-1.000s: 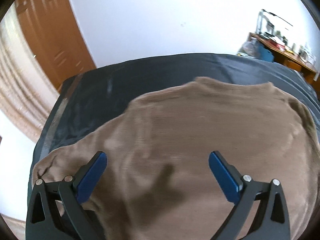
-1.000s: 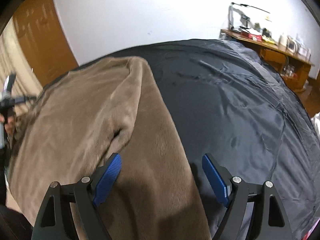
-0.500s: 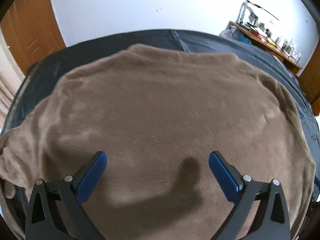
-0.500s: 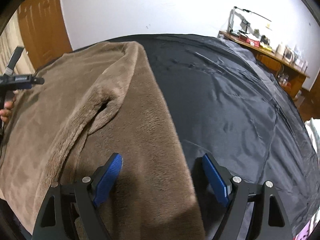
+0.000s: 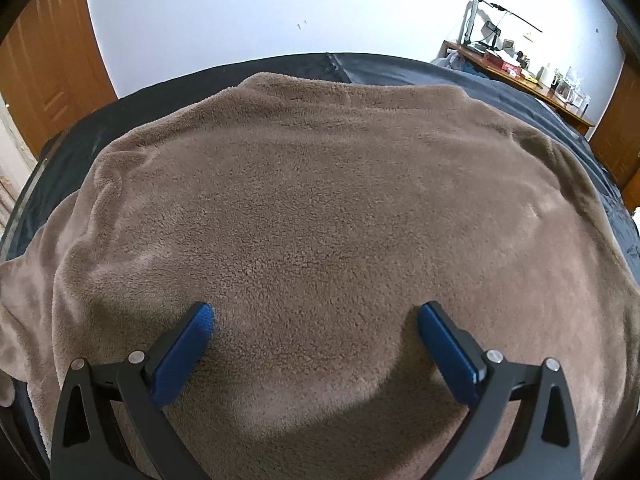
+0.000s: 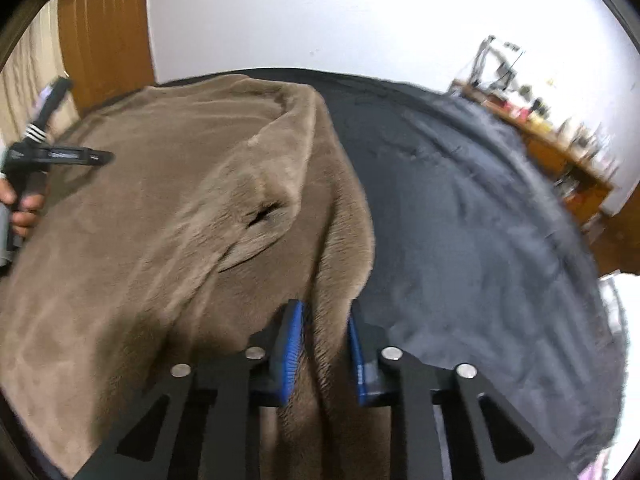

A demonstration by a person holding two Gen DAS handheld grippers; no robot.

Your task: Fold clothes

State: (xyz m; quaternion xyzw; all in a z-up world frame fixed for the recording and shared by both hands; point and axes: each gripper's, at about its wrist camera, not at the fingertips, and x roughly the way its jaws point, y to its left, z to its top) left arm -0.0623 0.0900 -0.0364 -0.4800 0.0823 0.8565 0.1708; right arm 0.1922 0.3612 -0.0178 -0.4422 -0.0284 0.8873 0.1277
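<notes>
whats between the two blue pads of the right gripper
In the right wrist view, a bunched ridge of the brown fleece garment sits between the closing pads of the right gripper, along its edge beside the dark bedsheet.

wall: plain white (image 5: 280, 8), a couple tiny marks, that's it
door: warm orange-brown wood (image 5: 44, 60) on the left
curtain: beige (image 6: 24, 52), far left by the door
bed: dark bedcover (image 6: 460, 208), slightly wrinkled
desk: wooden (image 5: 520, 80), back right, super cluttered with small stuff
light: soft, even daylight
</notes>
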